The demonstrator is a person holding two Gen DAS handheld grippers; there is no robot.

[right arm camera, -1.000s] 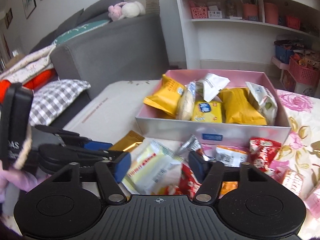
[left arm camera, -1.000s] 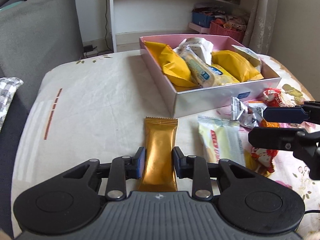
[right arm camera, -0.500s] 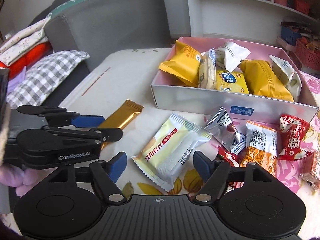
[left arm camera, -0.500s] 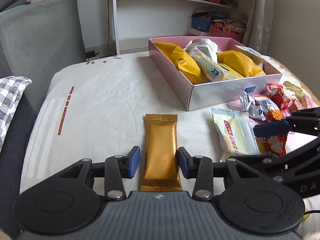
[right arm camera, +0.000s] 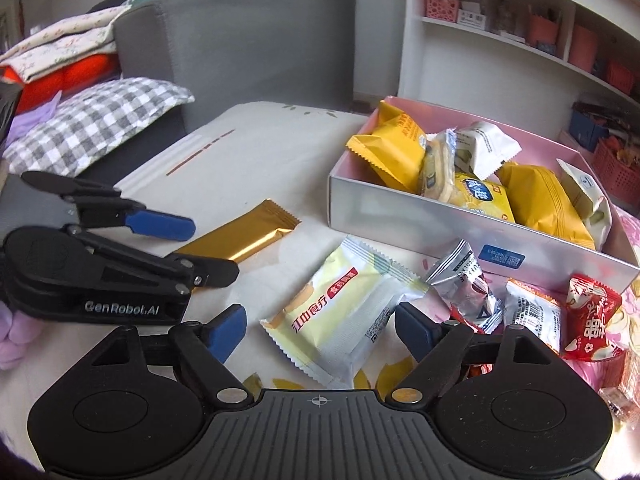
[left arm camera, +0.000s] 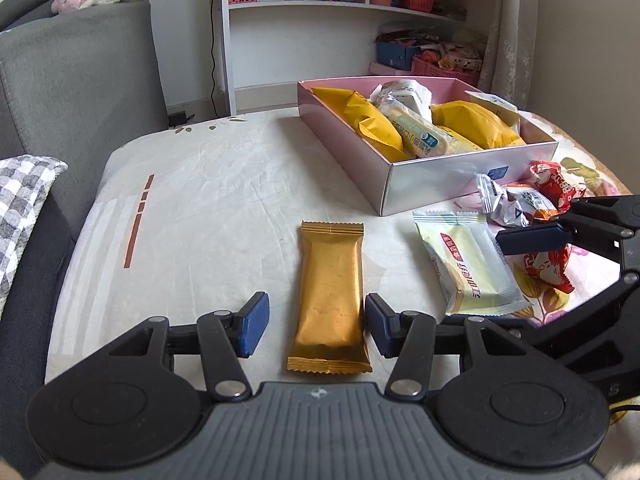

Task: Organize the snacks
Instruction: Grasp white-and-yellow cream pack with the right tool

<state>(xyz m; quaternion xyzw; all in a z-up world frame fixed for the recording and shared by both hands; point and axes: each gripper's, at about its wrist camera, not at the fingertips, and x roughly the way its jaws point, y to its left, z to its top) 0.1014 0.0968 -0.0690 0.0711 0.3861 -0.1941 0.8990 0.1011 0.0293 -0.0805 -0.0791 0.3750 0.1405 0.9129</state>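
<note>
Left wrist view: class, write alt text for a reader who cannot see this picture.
The left gripper, jaws just opened, straddles a gold snack bar lying flat on the table, pads not touching it. To its right lies a pale yellow packet beside the right gripper; behind stands a pink box of snacks.

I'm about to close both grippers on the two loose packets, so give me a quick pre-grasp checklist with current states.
1. Left gripper jaws have just been opening, pads clear of the gold bar: ok.
2. Gold bar centred between its jaws: ok.
3. Right gripper jaws have just been opening, astride the pale yellow packet: ok.
4. Packet lying flat on the tablecloth: ok.
5. Free space in the pink box: cannot tell.
</note>
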